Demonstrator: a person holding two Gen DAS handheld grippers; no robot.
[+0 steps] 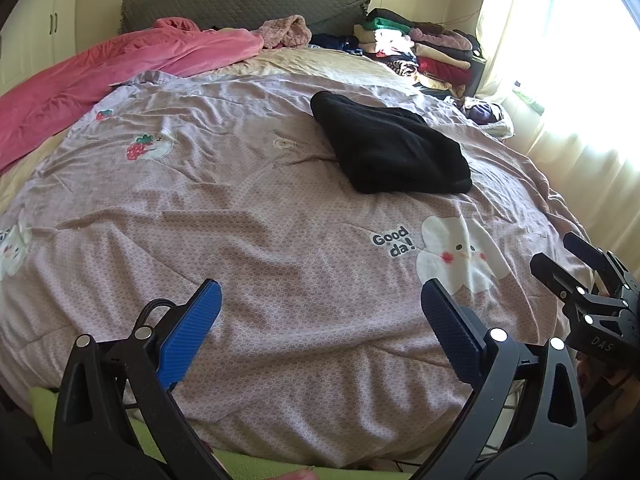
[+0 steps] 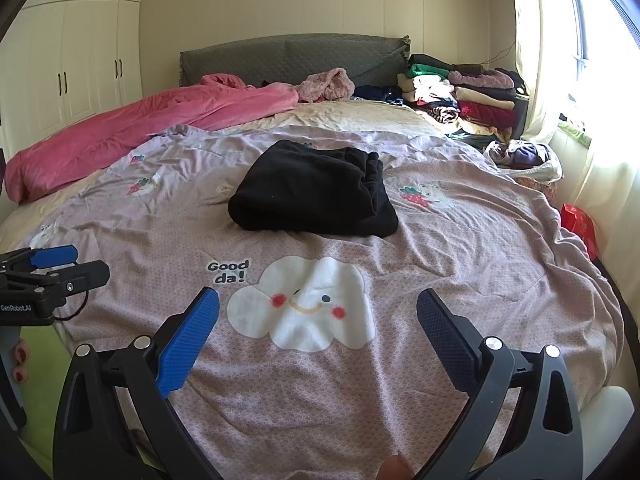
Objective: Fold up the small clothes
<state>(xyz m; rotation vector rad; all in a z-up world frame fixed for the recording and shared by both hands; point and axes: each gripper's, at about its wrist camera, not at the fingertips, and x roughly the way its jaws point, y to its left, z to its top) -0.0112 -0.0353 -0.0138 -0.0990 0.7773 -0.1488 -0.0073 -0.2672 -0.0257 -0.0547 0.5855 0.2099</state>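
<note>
Black fleecy garment [image 2: 316, 190], folded rectangular

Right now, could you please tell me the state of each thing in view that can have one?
Left gripper: open, empty, above the bedspread.
Right gripper: open, empty.
Black garment: folded, lying on the bedspread.
Bedspread: spread out, wrinkled.
Pink blanket: bunched along the bed's far side.
Clothes pile: stacked by the headboard.
Wardrobe doors: closed.
</note>
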